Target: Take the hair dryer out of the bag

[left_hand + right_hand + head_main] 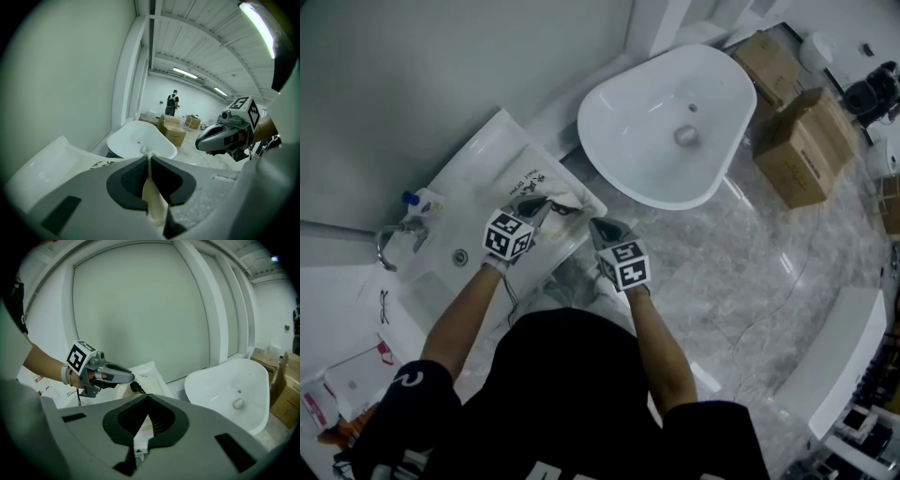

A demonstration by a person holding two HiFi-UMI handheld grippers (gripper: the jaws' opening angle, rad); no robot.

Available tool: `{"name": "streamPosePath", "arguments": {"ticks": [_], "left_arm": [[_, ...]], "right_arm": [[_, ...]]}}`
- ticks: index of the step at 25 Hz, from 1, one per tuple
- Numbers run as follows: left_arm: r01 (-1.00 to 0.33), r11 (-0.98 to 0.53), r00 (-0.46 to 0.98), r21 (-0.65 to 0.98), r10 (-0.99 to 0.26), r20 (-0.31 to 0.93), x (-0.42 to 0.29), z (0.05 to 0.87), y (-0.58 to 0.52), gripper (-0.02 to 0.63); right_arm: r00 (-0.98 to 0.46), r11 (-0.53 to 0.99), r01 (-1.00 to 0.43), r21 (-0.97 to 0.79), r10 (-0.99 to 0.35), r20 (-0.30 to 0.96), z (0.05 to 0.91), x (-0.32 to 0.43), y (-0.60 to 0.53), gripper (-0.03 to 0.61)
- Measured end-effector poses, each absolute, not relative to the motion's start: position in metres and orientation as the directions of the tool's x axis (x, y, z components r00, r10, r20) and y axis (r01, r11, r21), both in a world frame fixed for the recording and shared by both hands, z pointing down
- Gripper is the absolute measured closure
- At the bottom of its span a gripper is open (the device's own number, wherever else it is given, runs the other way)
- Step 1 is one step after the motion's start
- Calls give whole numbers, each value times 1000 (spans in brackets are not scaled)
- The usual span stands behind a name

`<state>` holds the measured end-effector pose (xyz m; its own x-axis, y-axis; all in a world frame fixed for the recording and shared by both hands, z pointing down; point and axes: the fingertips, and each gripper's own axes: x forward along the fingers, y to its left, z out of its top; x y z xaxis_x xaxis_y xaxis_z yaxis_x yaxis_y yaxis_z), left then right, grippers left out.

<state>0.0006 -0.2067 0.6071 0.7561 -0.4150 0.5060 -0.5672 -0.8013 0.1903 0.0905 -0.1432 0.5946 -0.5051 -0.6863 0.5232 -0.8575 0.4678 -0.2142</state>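
Left gripper (546,208) pinches bag (521,171) (cream cloth); right gripper (600,225) likewise.

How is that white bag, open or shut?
Open: left gripper and right gripper each pinch the bag at its mouth; something dark shows there.

The bathtub (675,122) is glossy white — left of it the bag (551,187) is matt cream cloth, the washbasin (450,220) glossy white, its tap (394,240) shiny metal, right of it matt brown cardboard boxes (797,155) — below it a polished grey stone-patterned floor (750,281).
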Motion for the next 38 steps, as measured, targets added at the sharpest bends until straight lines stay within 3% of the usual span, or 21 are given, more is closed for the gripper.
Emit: {"name": "streamPosePath", "arguments": {"ticks": [15, 25, 32, 38], "left_arm": [[-522, -826, 804, 215, -391, 448, -11, 611, -239, 592], [-504, -811, 849, 296, -402, 343, -25, 606, -265, 592], [-528, -760, 848, 379, -445, 288, -38, 610, -287, 592], [-552, -732, 834, 398, -481, 272, -44, 620, -305, 591]], "right_arm": [[-539, 593, -793, -138, -577, 614, 666, -2, -193, 581], [-428, 570, -821, -12, -604, 673, 709, -21, -251, 406], [-426, 624, -779, 69, -607, 671, 704, -28, -277, 420], [-409, 679, -727, 107, -552, 727, 721, -31, -301, 374]]}}
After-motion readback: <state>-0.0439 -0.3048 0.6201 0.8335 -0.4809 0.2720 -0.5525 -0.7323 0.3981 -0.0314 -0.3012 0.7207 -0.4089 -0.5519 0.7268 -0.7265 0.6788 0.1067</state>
